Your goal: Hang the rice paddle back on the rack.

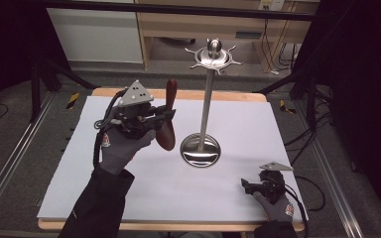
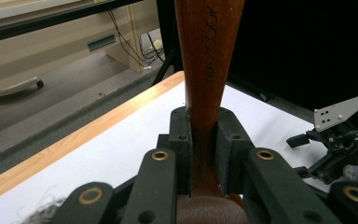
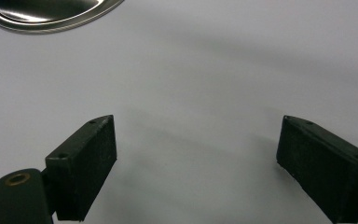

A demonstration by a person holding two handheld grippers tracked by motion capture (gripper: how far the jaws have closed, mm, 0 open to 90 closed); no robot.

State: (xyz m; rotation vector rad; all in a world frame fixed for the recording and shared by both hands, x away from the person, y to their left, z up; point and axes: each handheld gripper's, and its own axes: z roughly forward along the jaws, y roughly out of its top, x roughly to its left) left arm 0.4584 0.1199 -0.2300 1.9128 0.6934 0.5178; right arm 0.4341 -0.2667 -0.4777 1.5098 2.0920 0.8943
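My left gripper [image 1: 164, 116] is shut on a brown wooden utensil [image 1: 170, 92] and holds it upright above the left half of the white table [image 1: 144, 198], with the rounded end [image 1: 166, 138] hanging below the jaws. In the left gripper view the two pads clamp the utensil's narrow neck [image 2: 204, 116], and its lettered handle [image 2: 209, 46] rises out of the top of the picture. A steel hanging stand [image 1: 207, 104] with a round base [image 1: 200, 150] and a hooked crown [image 1: 213, 57] stands just right of the utensil. My right gripper [image 1: 246, 186] [image 3: 196, 154] rests open and holds nothing near the front right corner.
The stand's shiny base [image 3: 46, 11] lies ahead of the right gripper's jaws. A light wooden cabinet [image 1: 203, 25] and cables sit behind the table. Dark curtains flank both sides. The right gripper [image 2: 301, 156] also shows far off in the left gripper view.
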